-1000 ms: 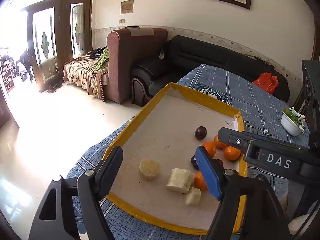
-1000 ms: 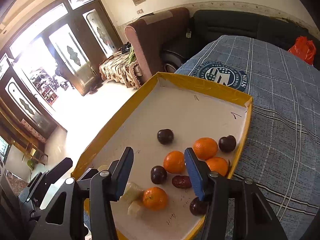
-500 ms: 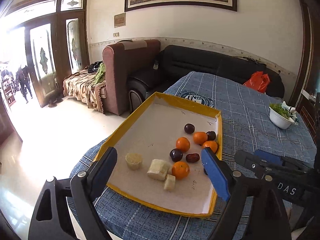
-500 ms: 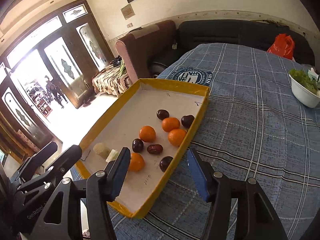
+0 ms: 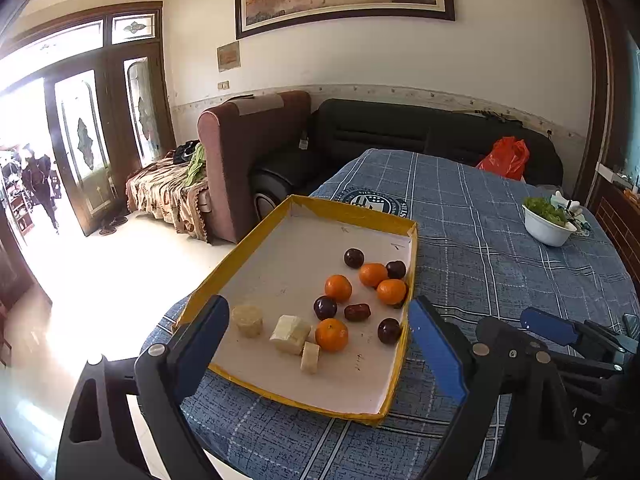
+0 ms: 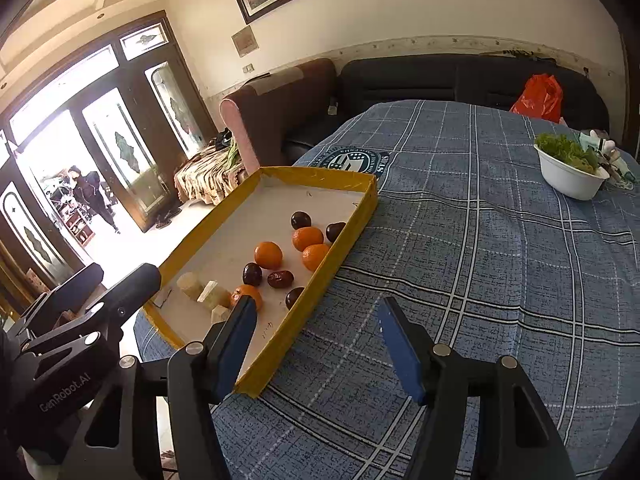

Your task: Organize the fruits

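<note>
Fruit sits loose in the tray [image 5: 248,248] at the table's left edge: oranges [image 5: 338,288] and plums [image 5: 354,257] at its right wall, pale pieces [image 5: 290,334] nearer. Both tongs, left [image 5: 318,332] and right [image 6: 316,328], have just been opening, empty. Likely between picks; next, choose one fruit and close in.

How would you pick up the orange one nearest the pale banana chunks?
Grip the round orange mandarin across its middle, coming from above. One pale banana chunk sits close on its left, so put the left gripper fingers front and back, where the white floor of the yellow-edged cardboard tray lies bare.
</note>
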